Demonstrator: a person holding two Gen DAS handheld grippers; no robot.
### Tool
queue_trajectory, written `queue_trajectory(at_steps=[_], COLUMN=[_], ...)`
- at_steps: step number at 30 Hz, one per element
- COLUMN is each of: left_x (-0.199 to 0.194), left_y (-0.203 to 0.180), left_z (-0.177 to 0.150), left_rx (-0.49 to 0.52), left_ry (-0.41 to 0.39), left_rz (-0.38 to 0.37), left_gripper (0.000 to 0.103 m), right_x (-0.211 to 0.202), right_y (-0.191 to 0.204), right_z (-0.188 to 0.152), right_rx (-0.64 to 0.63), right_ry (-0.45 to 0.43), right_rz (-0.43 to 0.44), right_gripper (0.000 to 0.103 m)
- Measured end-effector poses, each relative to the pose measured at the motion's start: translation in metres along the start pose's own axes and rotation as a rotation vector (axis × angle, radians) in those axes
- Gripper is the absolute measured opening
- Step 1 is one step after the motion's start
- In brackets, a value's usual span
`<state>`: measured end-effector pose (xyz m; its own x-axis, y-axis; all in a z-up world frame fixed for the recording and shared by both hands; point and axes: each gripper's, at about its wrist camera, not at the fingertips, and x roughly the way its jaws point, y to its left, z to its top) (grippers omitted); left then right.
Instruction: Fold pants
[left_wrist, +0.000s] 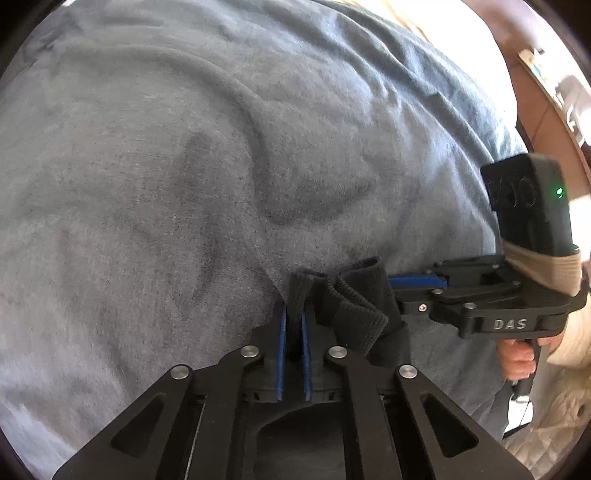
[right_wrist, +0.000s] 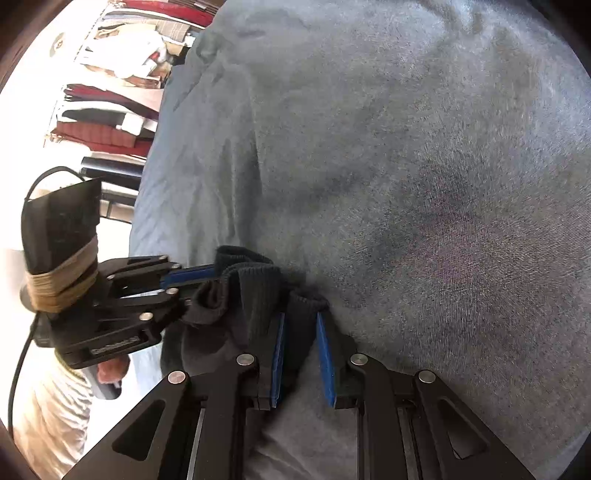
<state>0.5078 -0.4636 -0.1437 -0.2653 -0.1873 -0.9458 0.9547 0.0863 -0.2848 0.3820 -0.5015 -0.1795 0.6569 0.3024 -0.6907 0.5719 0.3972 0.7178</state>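
Note:
Grey-blue pants (left_wrist: 221, 166) fill both views, hanging or stretched in front of the cameras (right_wrist: 406, 184). Their dark ribbed cuff (left_wrist: 351, 302) is bunched at the bottom. My left gripper (left_wrist: 293, 314) is shut on the cuff between its blue pads. My right gripper (right_wrist: 301, 321) is shut on the same dark cuff (right_wrist: 255, 288) a little further along. In the left wrist view the right gripper (left_wrist: 417, 284) comes in from the right, close beside the left one. In the right wrist view the left gripper (right_wrist: 192, 277) comes in from the left.
A wooden edge with pale items (left_wrist: 554, 85) shows at the upper right of the left wrist view. Stacked folded clothes (right_wrist: 110, 110) lie at the upper left of the right wrist view. The person's hand (left_wrist: 517, 358) and light clothing (right_wrist: 48, 406) are near the lower edges.

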Motion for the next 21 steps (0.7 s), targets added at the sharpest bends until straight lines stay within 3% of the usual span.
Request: queue_trajectory(at_steps=[3,9,14,21], left_x=[-0.018,-0.045,-0.019,0.016], left_y=[-0.009,-0.018,-0.013,-0.006], left_z=[-0.002,0.016,0.051,0.062], left_rx=[-0.005,-0.003,-0.02,-0.056], left_ry=[-0.056,-0.162,-0.141,-0.083], left_rz=[0.023,0.028,0.018,0.011], left_gripper=[0.007,0.007,0.007,0.007], right_x=[-0.004,-0.05,-0.061,-0.05], right_y=[-0.004,0.011,0.011,-0.007], right_z=[0.001,-0.001,0.004,0.007], right_rx=[0.025,-0.011,-0.027,0.003], right_ry=[-0.009,-0.127,-0.172,-0.143], right_rz=[0.007,-0.014,-0.078,-0.121], right_gripper=[0.008,0.007,0.007,0.007])
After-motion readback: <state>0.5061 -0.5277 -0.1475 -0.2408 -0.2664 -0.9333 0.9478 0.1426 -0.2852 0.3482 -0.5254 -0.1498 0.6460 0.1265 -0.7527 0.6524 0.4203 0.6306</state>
